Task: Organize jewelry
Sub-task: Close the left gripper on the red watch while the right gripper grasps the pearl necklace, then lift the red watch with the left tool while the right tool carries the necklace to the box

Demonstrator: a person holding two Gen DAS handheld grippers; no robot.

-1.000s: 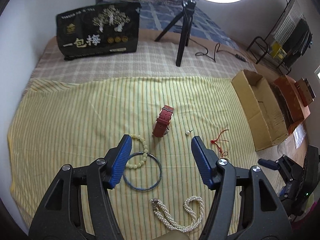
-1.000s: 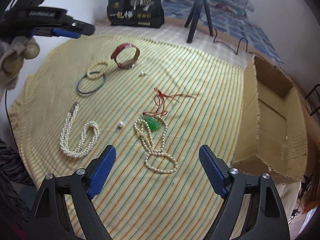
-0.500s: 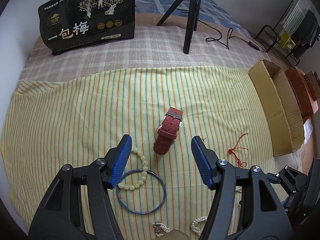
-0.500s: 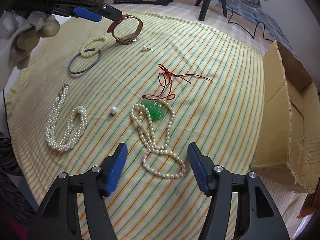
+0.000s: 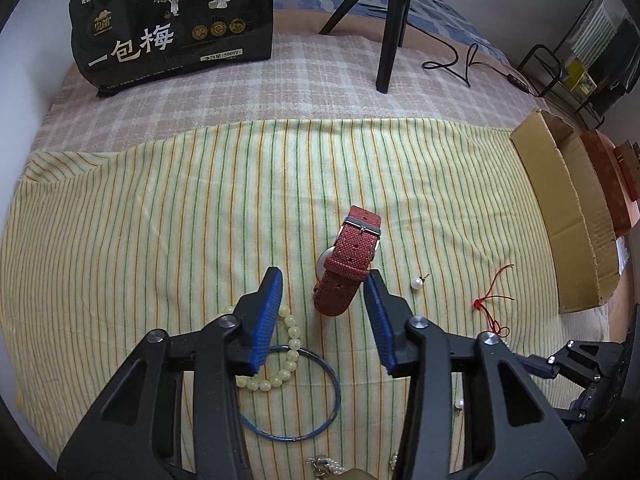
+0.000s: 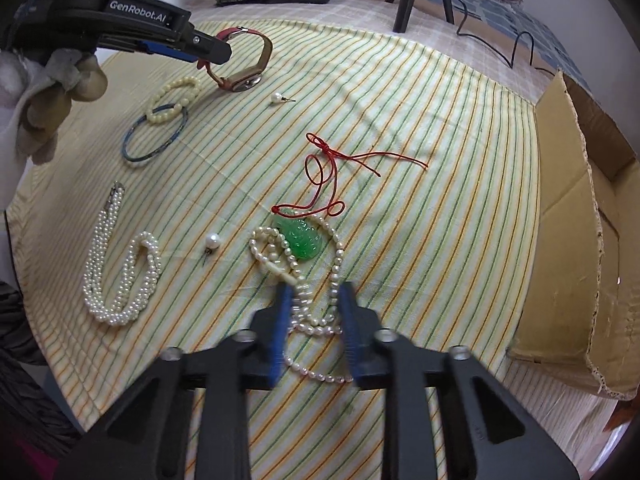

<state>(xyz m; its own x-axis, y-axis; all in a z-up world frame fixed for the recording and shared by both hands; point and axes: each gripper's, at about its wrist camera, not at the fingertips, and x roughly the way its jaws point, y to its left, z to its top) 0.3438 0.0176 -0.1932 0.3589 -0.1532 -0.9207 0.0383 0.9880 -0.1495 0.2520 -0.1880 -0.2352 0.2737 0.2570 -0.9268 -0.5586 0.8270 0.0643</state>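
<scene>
A red-strap watch stands on the striped cloth; my left gripper is open with its fingertips either side of the strap's near end. A pale bead bracelet and a blue bangle lie under it. My right gripper is open, narrowly, straddling a pearl necklace near the green pendant on its red cord. The watch, a triple pearl strand and two pearl studs also show in the right wrist view.
An open cardboard box stands on the right edge, also in the right wrist view. A black printed bag and a tripod with its cable stand at the back. A pearl stud lies right of the watch.
My left gripper has moved forward to the watch and narrowed. My right gripper has moved down onto the pearl necklace and its jaws have closed in a good deal.
</scene>
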